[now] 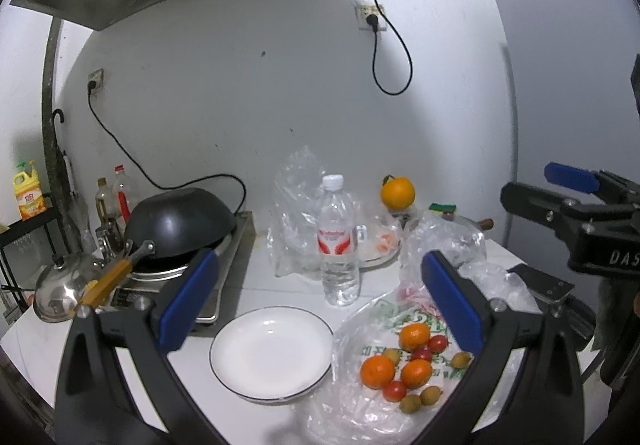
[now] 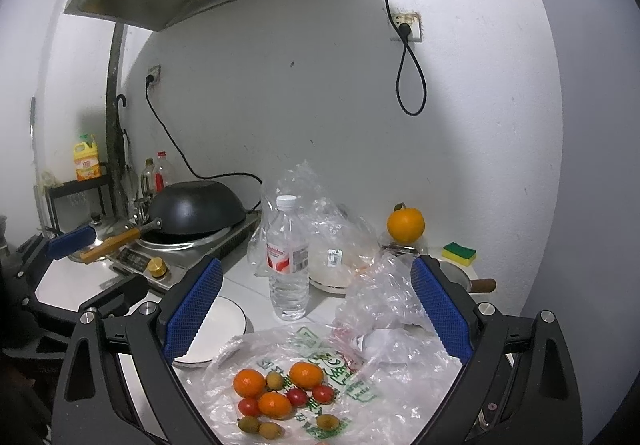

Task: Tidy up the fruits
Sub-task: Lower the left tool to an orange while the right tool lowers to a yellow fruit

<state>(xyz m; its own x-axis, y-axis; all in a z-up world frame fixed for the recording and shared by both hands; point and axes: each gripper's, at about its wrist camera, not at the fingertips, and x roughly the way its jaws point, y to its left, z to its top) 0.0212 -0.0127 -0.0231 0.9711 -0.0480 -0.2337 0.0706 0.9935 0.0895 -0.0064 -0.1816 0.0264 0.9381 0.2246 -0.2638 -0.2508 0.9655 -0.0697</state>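
Nothing has been sorted yet, by the look of it: the white plate (image 1: 272,353) on the tabletop (image 1: 280,285) is bare, and all the small fruit lies loose on a flattened plastic bag (image 1: 360,329) just to the plate's 3 o'clock side. On that bag sit three small oranges (image 2: 249,382), a few red cherry tomatoes (image 2: 297,397) tucked among them, and several dull yellow-green little fruits (image 2: 248,424) scattered round the edge nearest the cameras. The left gripper (image 1: 316,301) hovers above plate and bag with its blue pads spread wide and nothing between them; the right gripper (image 2: 316,309) hangs over the bag, likewise released and empty. A larger orange (image 1: 397,192) stands apart at 12 o'clock from the bag, near the wall, beyond a water bottle (image 1: 338,241) and crumpled clear bags. So the step in hand seems to be the first pick. The next move likely calls for the right gripper to drop toward 6 o'clock onto one orange, closing across its width. The fruits touch one another, so a careless approach could nudge the tomatoes and set them rolling, and the slick film beneath may slide or get pinched with the fruit.
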